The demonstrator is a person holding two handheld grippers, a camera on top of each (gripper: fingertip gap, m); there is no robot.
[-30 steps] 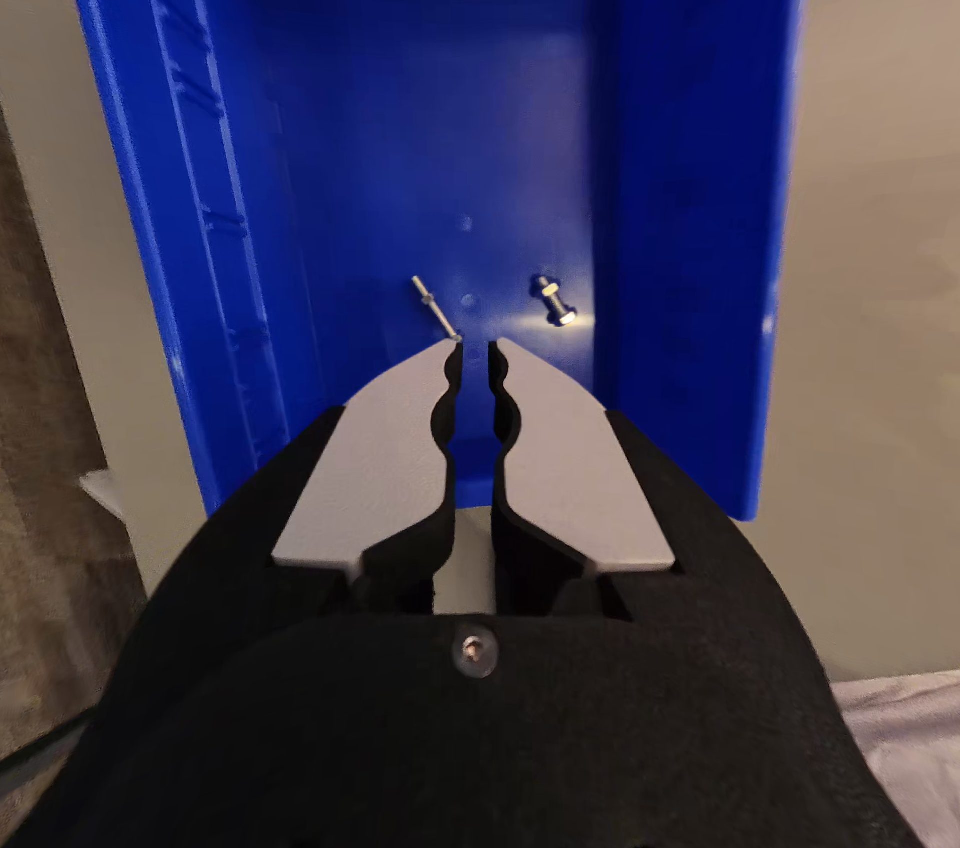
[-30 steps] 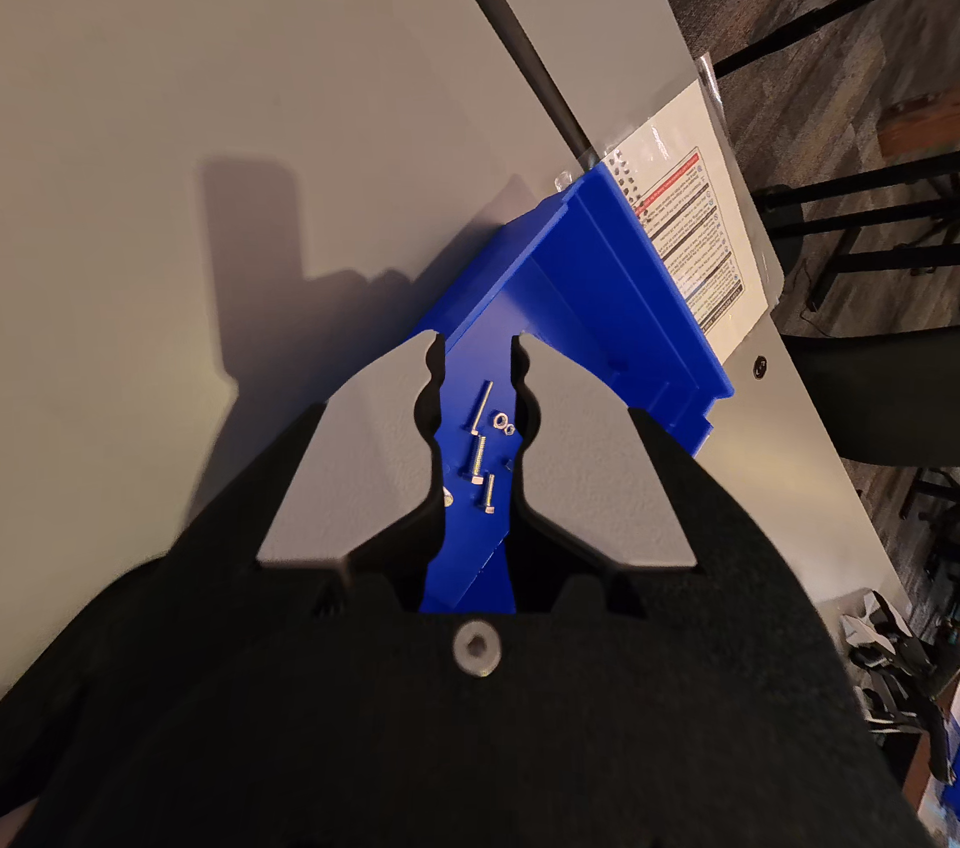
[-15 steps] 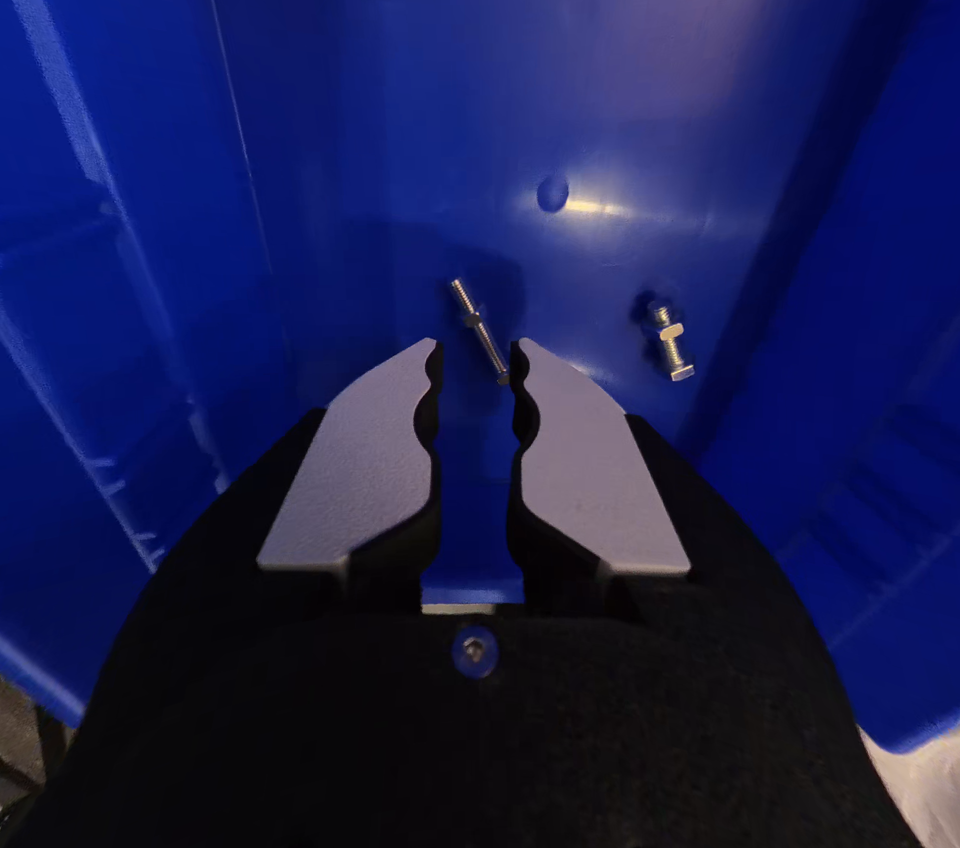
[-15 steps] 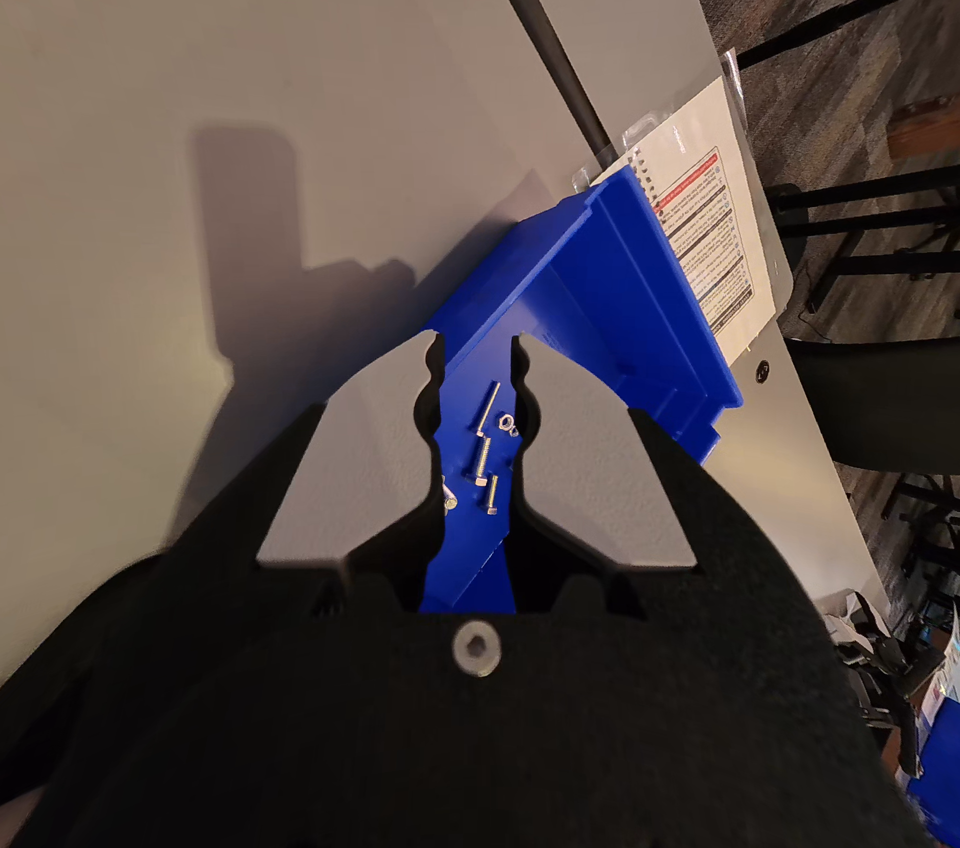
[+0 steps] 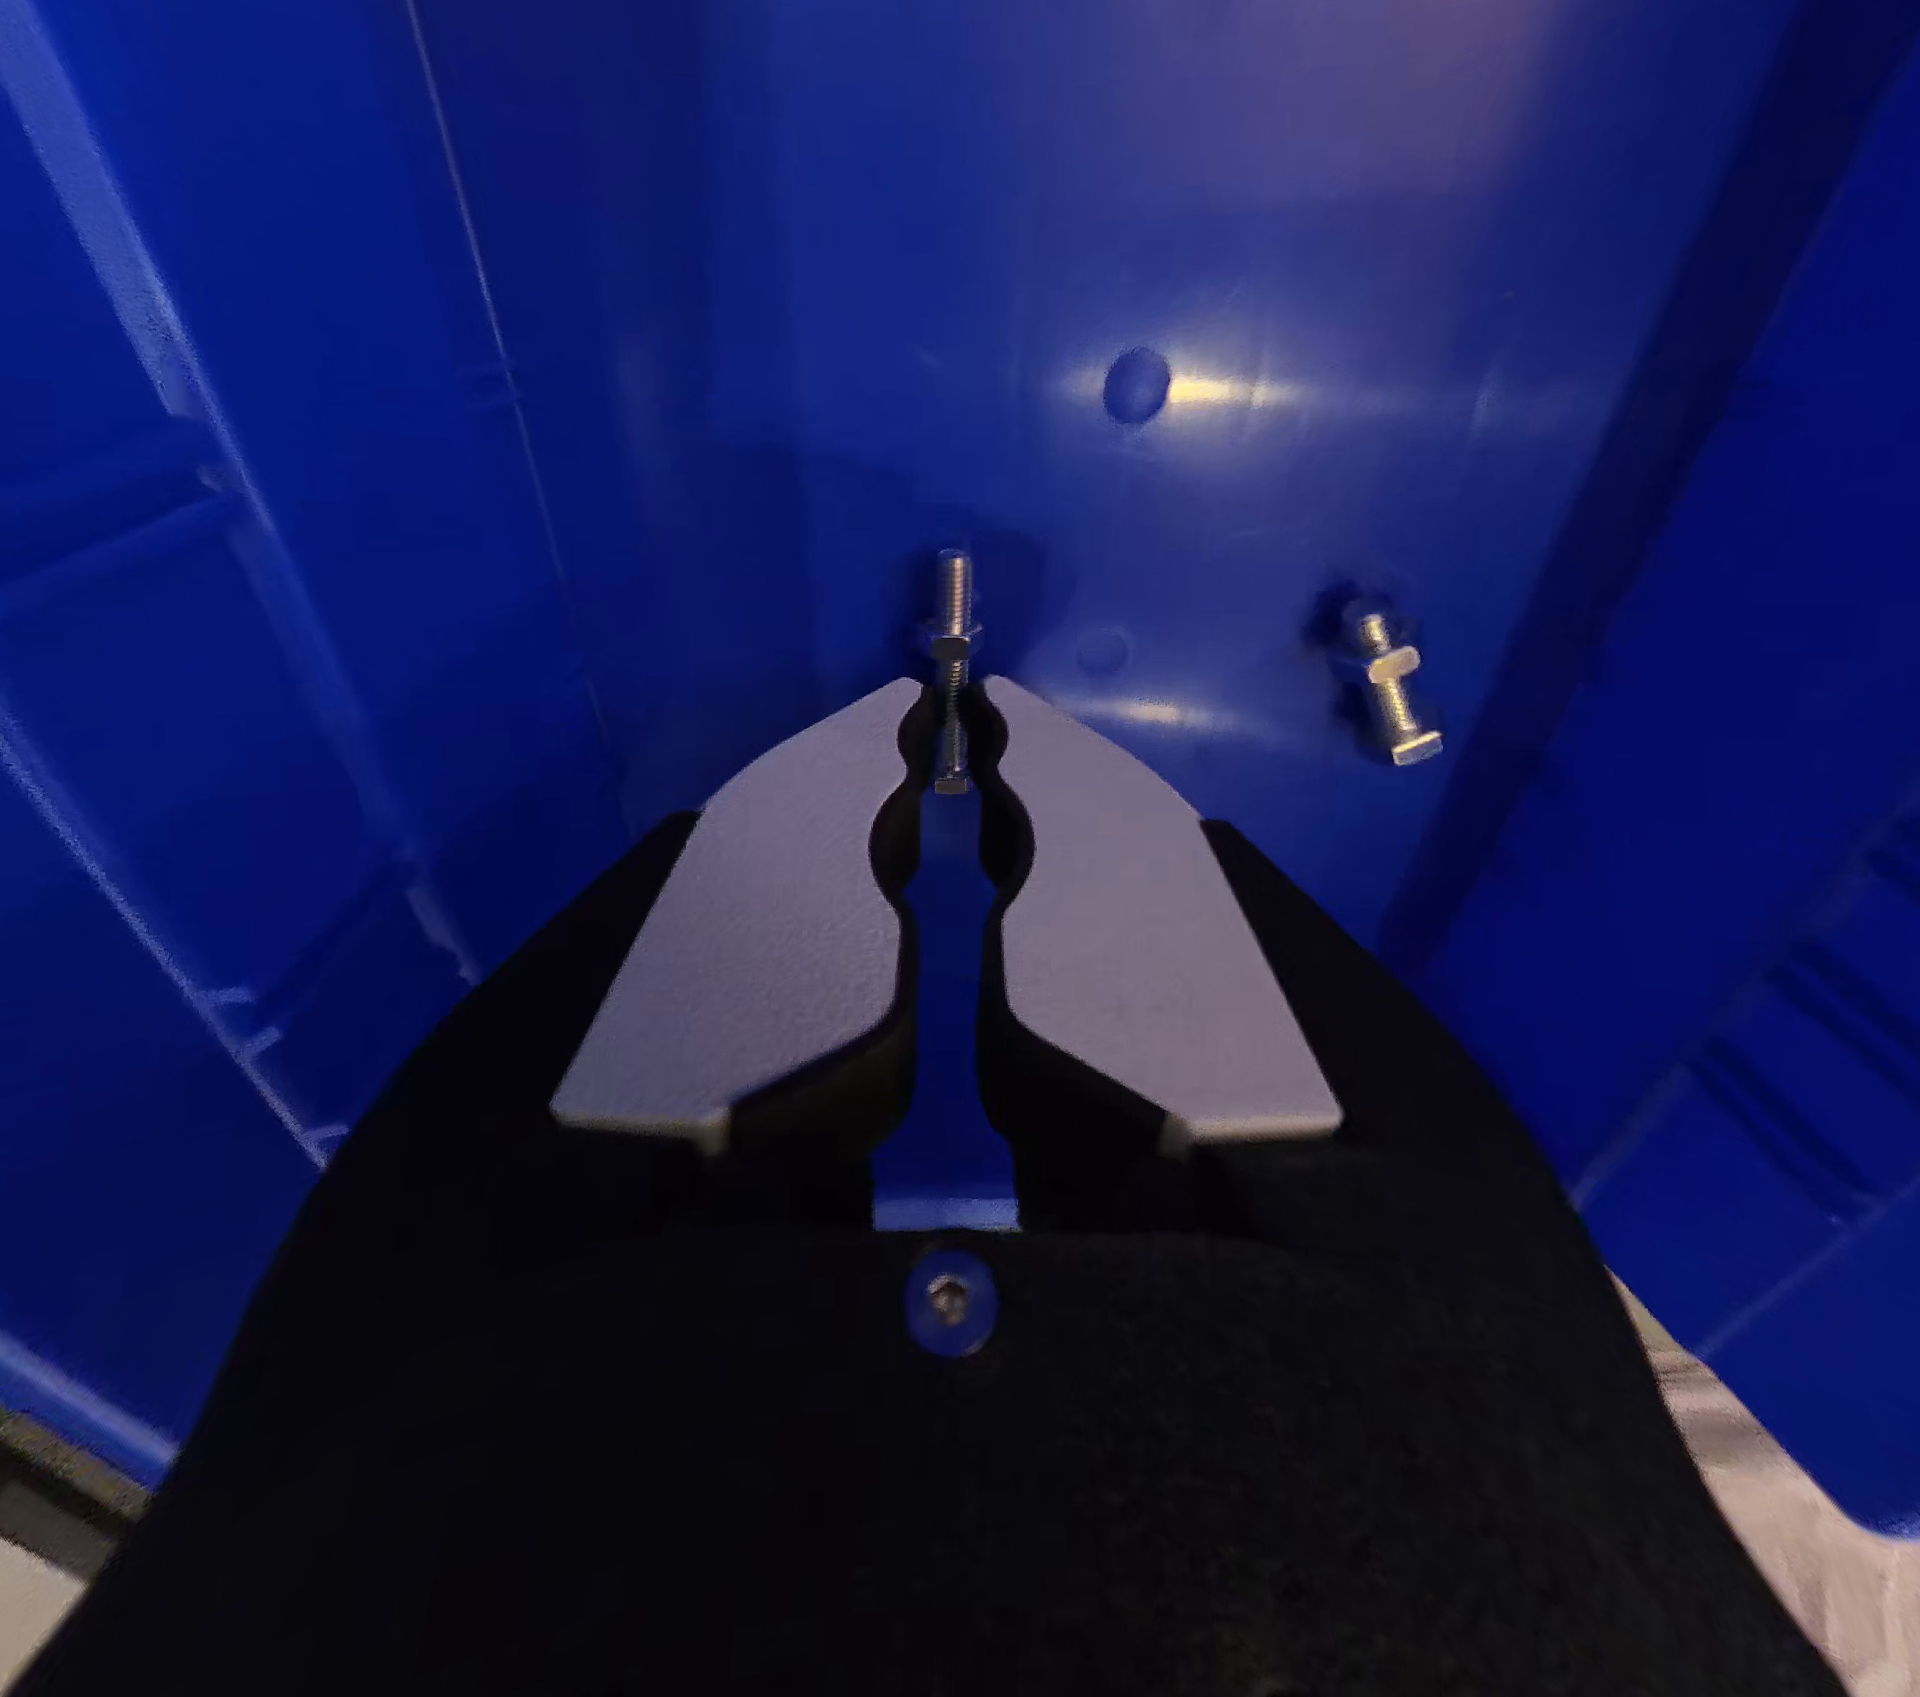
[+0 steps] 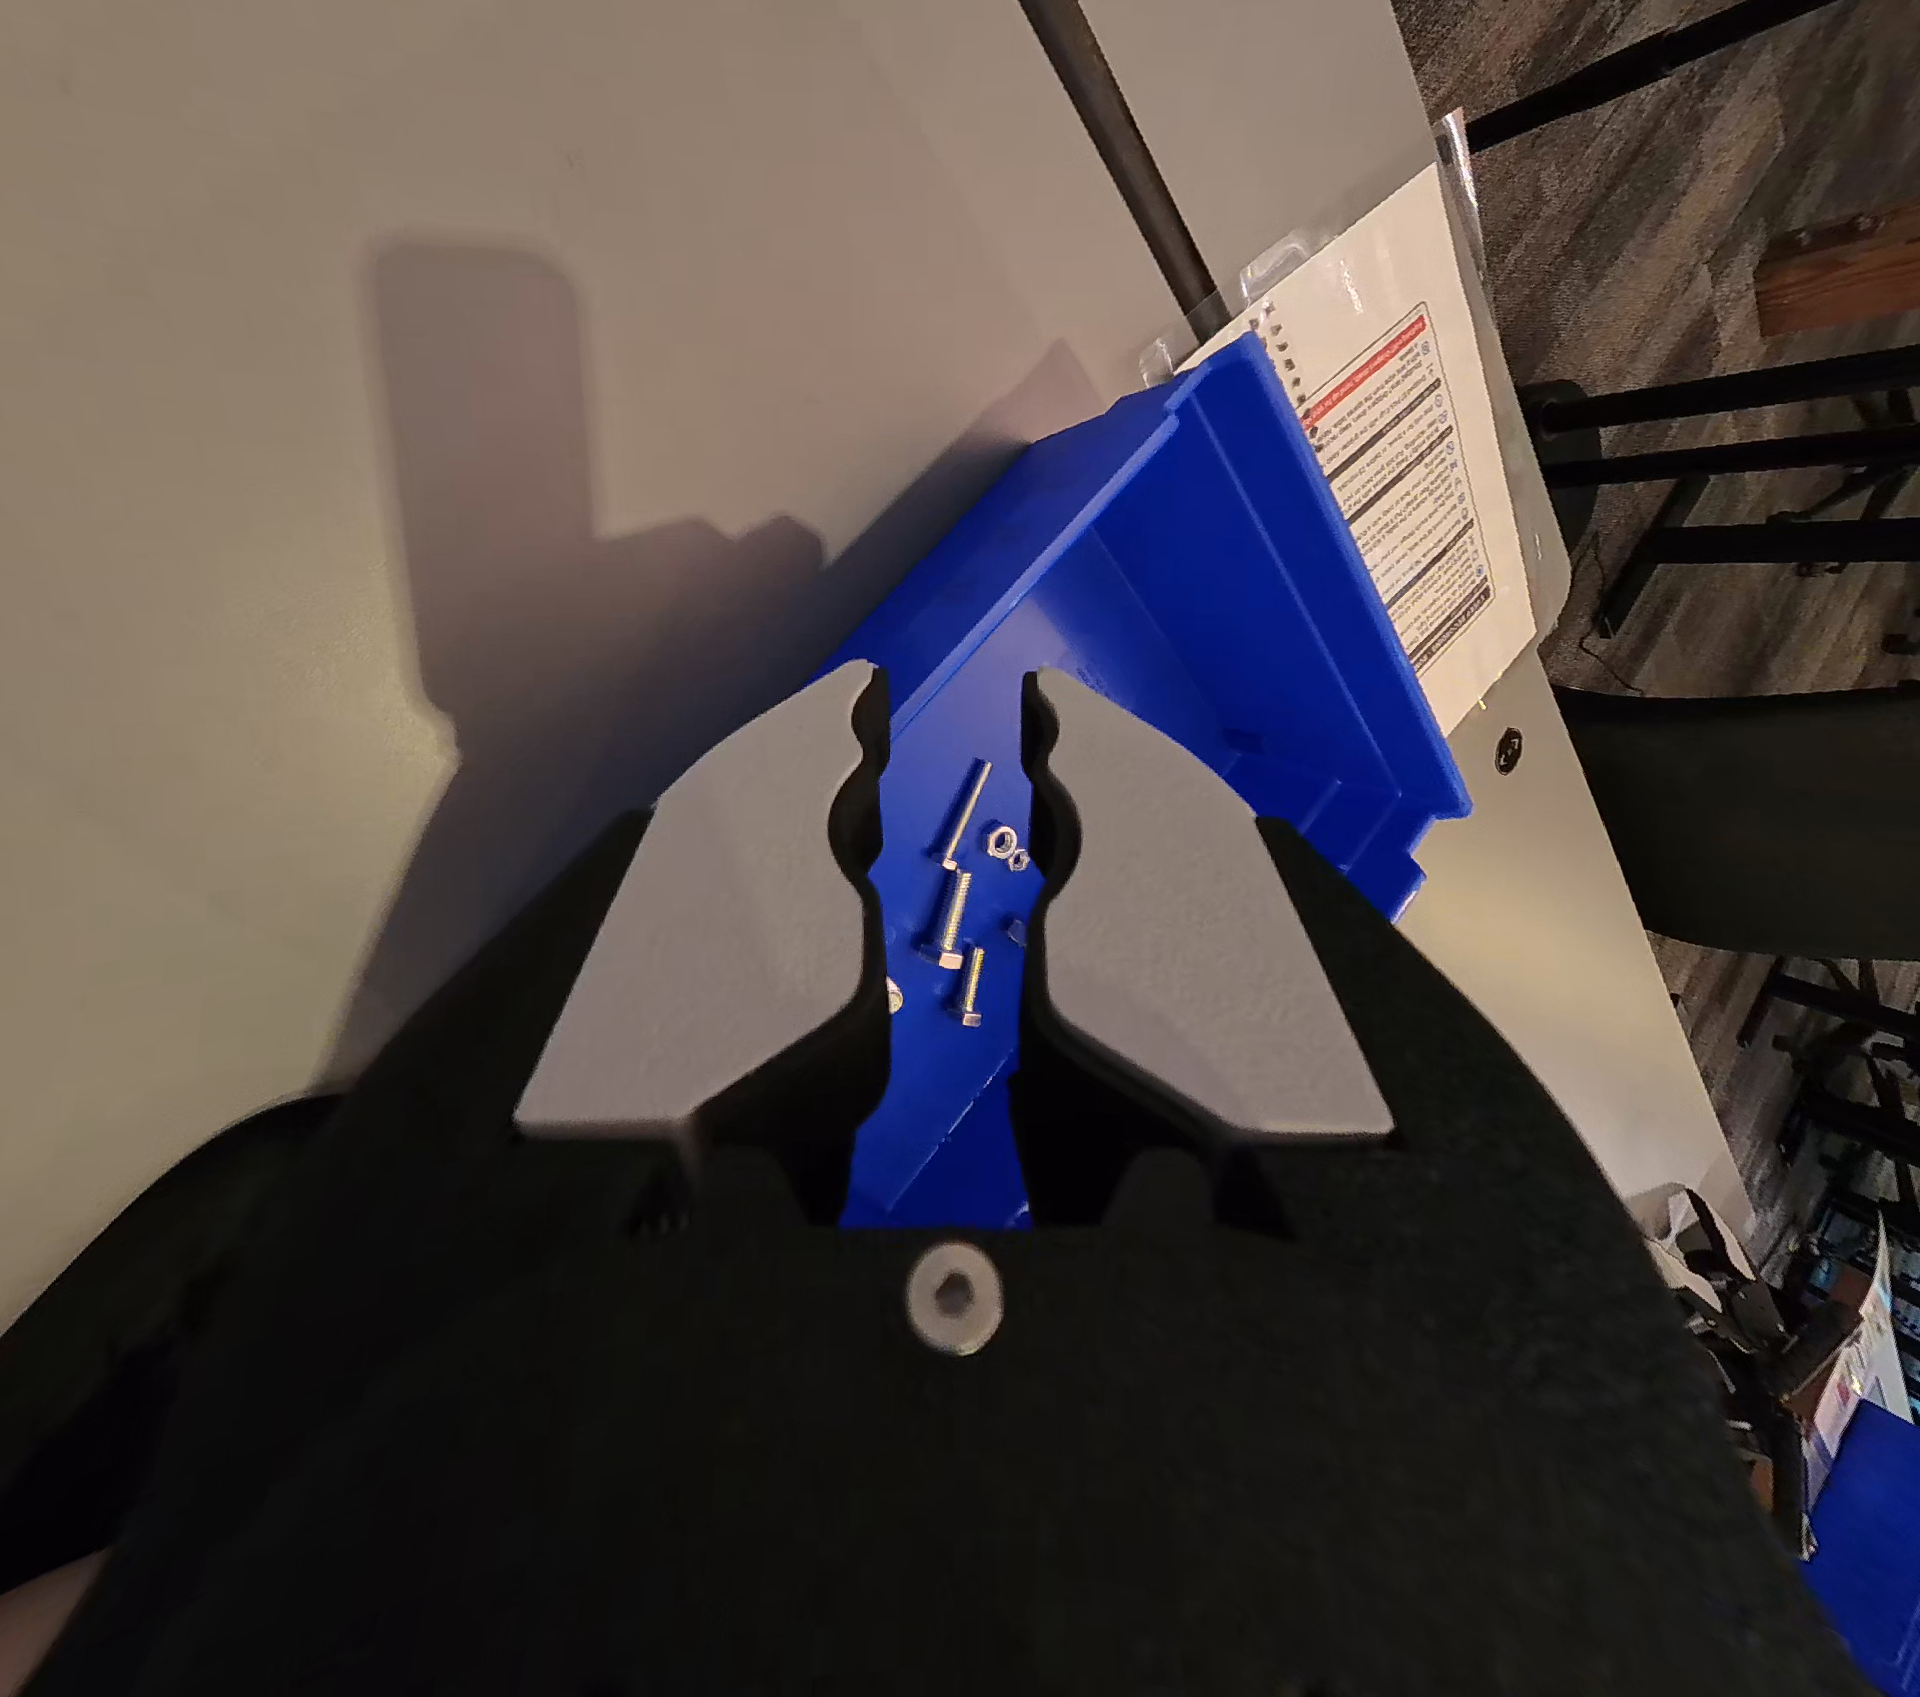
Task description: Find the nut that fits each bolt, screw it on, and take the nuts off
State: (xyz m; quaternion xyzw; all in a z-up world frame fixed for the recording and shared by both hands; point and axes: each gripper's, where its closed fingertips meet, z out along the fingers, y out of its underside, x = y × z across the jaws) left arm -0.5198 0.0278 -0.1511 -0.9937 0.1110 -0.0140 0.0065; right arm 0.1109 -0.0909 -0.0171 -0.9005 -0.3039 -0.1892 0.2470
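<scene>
Left tongs [image 5: 951, 691] pinch threaded steel bolt [image 5: 953, 660], hex nut [image 5: 953, 635] on.

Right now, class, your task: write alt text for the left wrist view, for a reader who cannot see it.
The left gripper has its jaws closed on a thin bolt with a nut threaded on it, inside a blue bin. A shorter bolt, also carrying a nut, lies on the bin floor to the right.

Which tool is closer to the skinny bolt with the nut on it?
The left tool. It is closed around the skinny bolt on the blue bin floor. The right tool hangs open above another bin, well away from that bolt.
</scene>
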